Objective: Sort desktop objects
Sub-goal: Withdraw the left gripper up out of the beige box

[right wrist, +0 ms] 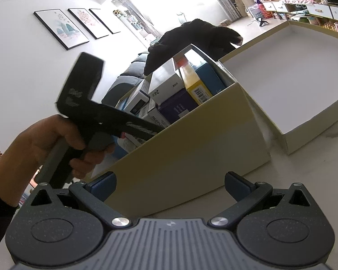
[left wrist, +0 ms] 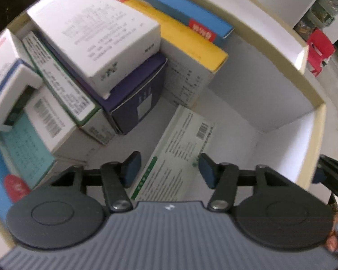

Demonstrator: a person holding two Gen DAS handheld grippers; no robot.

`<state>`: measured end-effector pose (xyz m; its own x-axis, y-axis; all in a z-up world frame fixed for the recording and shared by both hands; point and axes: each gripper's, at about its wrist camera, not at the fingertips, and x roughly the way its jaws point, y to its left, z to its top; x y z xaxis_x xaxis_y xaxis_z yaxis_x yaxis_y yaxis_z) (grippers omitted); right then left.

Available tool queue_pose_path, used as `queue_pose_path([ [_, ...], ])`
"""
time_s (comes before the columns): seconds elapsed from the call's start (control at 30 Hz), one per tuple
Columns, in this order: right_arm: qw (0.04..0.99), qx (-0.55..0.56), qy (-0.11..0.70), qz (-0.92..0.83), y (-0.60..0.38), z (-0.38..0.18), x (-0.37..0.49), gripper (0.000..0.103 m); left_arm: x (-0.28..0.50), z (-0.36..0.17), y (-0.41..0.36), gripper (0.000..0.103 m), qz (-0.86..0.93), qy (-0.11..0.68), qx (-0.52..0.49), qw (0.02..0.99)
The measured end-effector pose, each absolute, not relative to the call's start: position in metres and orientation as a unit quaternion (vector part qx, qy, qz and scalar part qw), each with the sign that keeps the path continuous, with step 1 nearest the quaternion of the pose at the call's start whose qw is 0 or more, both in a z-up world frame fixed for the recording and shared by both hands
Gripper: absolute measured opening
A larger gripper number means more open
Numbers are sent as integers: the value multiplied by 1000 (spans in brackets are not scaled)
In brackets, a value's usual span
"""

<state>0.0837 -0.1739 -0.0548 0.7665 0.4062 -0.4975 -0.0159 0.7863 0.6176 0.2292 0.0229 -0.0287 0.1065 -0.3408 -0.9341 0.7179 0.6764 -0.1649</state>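
On the left of the carton (left wrist: 313,121) the medicine boxes are stacked tight, a white box (left wrist: 94,33) on top of a purple one (left wrist: 135,94), packed close to leave floor free; in that free patch lies the green-edged box (left wrist: 175,155), flat between the pads of the left claw (left wrist: 169,168), which points steeply down with its jaws apart and not pressing on it, so the box looks just placed or about to be taken. Further right, outside the carton wall (right wrist: 187,148), the right claw (right wrist: 169,186) waits open and empty, likely kept clear; the lid (right wrist: 288,83) sits beside.
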Motion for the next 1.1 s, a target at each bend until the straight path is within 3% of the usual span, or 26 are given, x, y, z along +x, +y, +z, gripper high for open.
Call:
queue_pose_path([
  [0.2,886,316,325,103,-181,-61,86,103,222,-27,17,39,-418,548,154,708],
  [0.57,885,317,323,113,-177,-61,86,103,241,-35,2,40,-424,549,169,700],
  [0.63,886,314,323,113,-176,-61,86,103,239,-38,-2,32,-434,544,173,697],
  [0.73,886,311,326,113,-175,-61,86,103,240,-38,-5,29,-450,542,162,690],
  [0.87,889,303,325,112,-176,-58,86,103,244,-42,-19,30,-455,536,167,691],
  [1.0,889,307,326,102,-182,-56,85,103,240,-32,-3,38,-445,526,171,704],
  [1.1,890,311,318,101,-184,-53,84,103,232,-31,-36,41,-430,517,157,723],
])
